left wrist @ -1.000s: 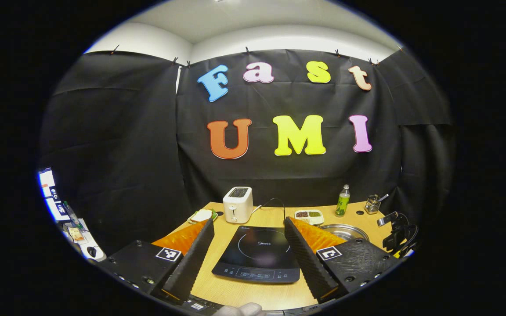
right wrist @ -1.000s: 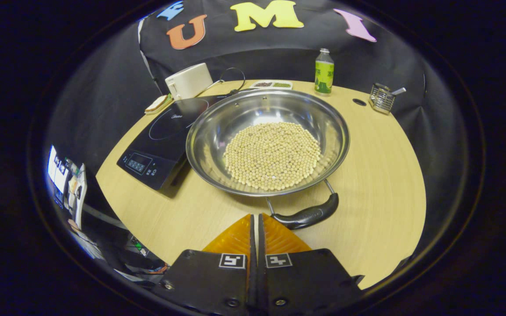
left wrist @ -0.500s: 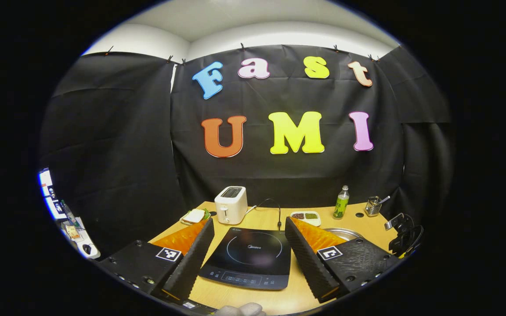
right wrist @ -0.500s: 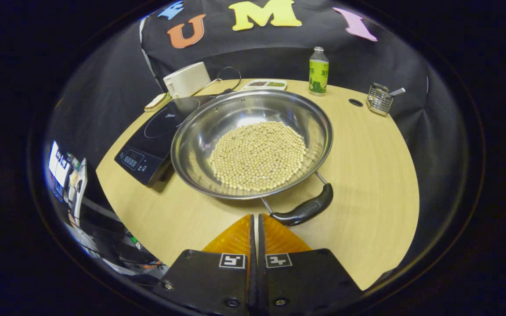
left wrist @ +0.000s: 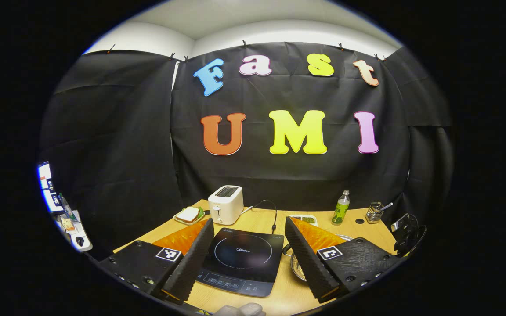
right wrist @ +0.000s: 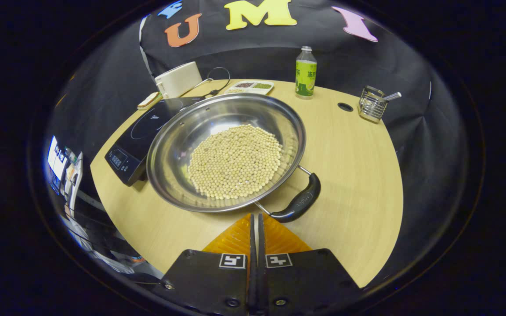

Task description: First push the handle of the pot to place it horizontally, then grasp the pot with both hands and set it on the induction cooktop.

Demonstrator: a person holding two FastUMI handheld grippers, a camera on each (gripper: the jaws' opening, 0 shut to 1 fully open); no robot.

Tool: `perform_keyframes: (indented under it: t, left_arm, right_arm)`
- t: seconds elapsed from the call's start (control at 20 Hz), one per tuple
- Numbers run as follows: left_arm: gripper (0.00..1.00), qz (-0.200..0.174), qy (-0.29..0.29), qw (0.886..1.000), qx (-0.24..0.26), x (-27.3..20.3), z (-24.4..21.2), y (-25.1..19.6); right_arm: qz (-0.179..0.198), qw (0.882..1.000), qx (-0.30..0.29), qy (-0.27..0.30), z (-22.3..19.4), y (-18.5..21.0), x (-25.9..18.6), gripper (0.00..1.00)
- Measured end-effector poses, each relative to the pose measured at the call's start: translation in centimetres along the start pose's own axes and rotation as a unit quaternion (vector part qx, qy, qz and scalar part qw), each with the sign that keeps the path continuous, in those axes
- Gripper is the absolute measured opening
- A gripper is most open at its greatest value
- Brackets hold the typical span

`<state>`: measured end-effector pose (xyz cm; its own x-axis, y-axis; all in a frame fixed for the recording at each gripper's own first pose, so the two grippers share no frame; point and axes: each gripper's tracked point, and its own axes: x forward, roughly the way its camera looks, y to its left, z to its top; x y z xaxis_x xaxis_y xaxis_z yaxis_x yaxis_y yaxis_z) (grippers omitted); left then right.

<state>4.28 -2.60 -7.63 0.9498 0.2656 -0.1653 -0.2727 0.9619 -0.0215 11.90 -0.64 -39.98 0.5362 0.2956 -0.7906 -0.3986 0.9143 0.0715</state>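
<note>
Two grippers are at work, and we see the pot (right wrist: 226, 153) turning. Our right gripper (right wrist: 255, 219), with its fingers pressed together and holding nothing, sits right by the black handle (right wrist: 299, 204). A second ago the handle lay at about 5 o'clock from the pot; now it sits nearer 4 o'clock. We think the push is working, but the handle is not level yet.

The pot, full of little pale beans (right wrist: 234, 160), has also slid left and now covers more of the induction cooktop (right wrist: 132, 140).

Our left gripper (left wrist: 248, 259) hangs wide open, holding nothing, over the cooktop (left wrist: 240, 259). Earlier the pot's rim peeked out at 2 o'clock from the right finger; now it shows at 5 o'clock, just beside the cooktop.
</note>
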Motion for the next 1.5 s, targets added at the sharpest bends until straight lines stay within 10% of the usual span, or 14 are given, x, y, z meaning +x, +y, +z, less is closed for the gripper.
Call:
perform_keyframes:
  t: [0.8,1.5]
  left_arm:
    - [0.96,0.025,0.011,1.0,0.002,2.5,-1.2,-4.3]
    - [0.96,-0.035,0.005,0.999,0.014,1.4,-1.0,-3.7]
  right_arm:
    - [-0.017,0.999,-0.033,-0.01,3.5,-7.0,1.6,0.04]
    - [-0.075,0.995,0.019,-0.062,3.1,-5.6,-2.9,0.04]
